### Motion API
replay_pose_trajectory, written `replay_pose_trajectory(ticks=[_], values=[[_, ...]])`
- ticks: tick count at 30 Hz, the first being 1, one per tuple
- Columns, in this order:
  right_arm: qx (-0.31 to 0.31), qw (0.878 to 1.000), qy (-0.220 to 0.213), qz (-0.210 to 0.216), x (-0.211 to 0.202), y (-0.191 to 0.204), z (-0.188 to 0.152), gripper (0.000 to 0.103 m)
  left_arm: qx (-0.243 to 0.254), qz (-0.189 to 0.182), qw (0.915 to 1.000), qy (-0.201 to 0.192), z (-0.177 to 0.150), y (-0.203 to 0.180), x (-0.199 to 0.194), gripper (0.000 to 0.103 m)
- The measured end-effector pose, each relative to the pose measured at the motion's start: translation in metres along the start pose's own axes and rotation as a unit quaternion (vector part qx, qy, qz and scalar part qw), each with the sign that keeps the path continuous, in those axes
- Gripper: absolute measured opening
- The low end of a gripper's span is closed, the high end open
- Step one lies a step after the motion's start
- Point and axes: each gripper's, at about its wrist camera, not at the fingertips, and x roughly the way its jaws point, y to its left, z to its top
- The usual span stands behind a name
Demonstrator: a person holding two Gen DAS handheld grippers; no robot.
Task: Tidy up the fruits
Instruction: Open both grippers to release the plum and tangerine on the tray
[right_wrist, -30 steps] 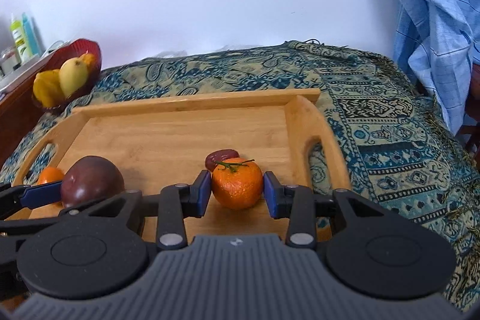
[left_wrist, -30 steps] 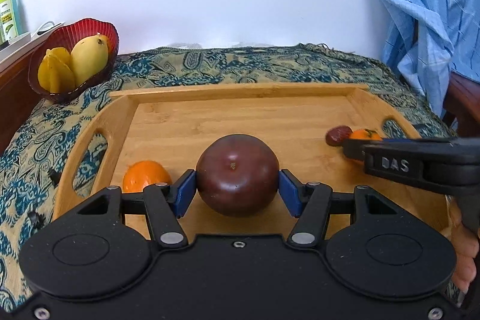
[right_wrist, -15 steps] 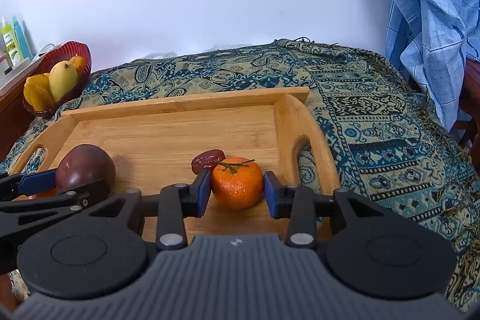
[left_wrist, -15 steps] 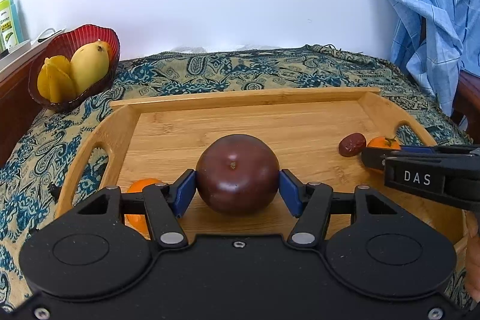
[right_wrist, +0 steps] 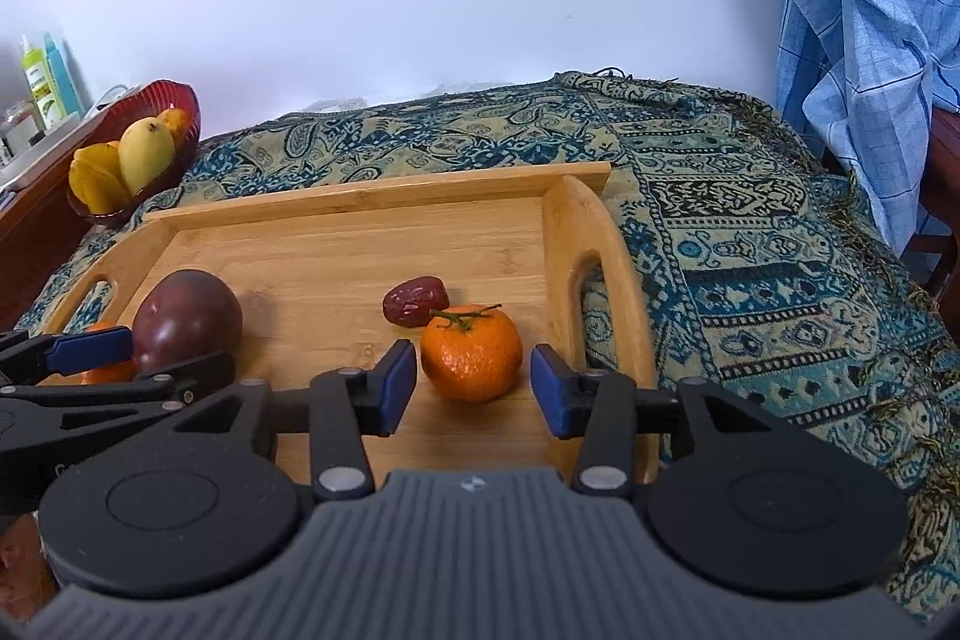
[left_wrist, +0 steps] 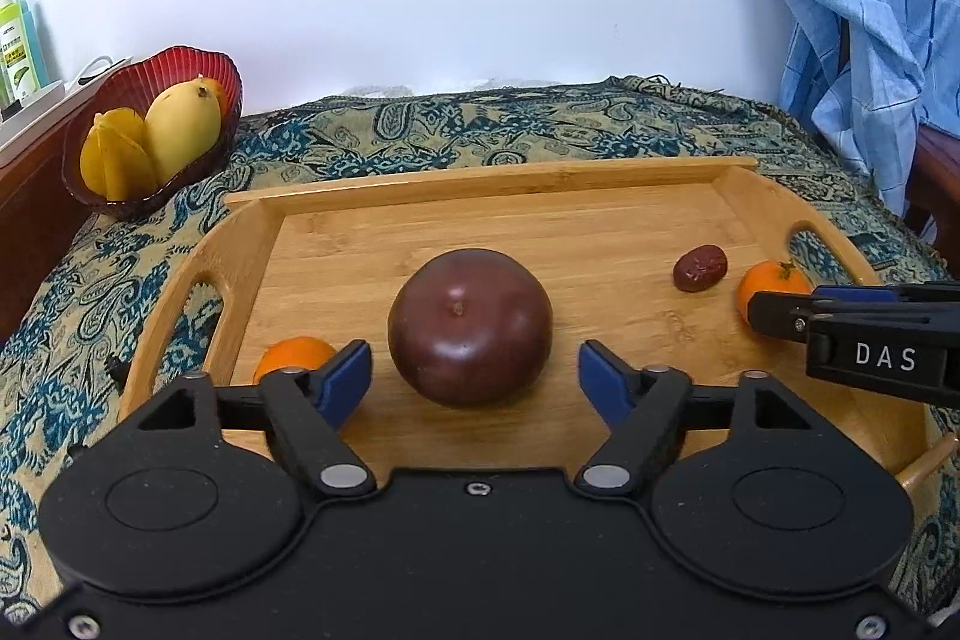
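1. Two releases just made. Your left gripper [left_wrist: 474, 379] has just been opening; the purple fruit [left_wrist: 469, 325] sits free on the tray [left_wrist: 504, 172] and could roll if you brush it while withdrawing.
2. Your right gripper [right_wrist: 473, 379] likewise spread off the tangerine [right_wrist: 471, 352], which touches the date [right_wrist: 414, 301]; a nudge shifts both.

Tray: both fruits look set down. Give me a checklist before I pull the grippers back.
1. Left gripper pads clear of the purple fruit: ok, jaws have just been opening, gaps both sides.
2. Right gripper pads clear of the tangerine: ok, jaws have just been opening, gaps both sides.
3. Purple fruit resting on the tray: ok.
4. Tangerine resting on the tray: ok, beside the red date; whether they touch, cannot tell.
5. Second orange clear of the left finger: cannot tell, partly hidden behind it.
6. Grippers clear of each other: ok.
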Motion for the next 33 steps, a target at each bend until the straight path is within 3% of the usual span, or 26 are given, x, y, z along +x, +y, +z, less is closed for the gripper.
replay_pose_trajectory(ticks=[7,19,26,33], values=[[-0.009,1.000,-0.011,0.014,-0.017,0.000,-0.006,0.070,-0.006,-0.005,1.0000,-0.002,-0.004,0.003,-0.020,0.086],[-0.037,0.998,-0.035,0.045,-0.062,0.010,-0.030,0.077,-0.020,-0.020,0.9996,-0.004,-0.031,0.004,-0.069,0.093],[-0.054,0.996,-0.047,0.055,-0.092,0.007,-0.054,0.077,-0.026,-0.032,0.9991,-0.004,-0.060,0.004,-0.101,0.094],[-0.046,0.997,-0.031,0.058,-0.110,-0.006,-0.077,0.077,-0.024,-0.029,0.9991,-0.018,-0.093,-0.002,-0.129,0.096]])
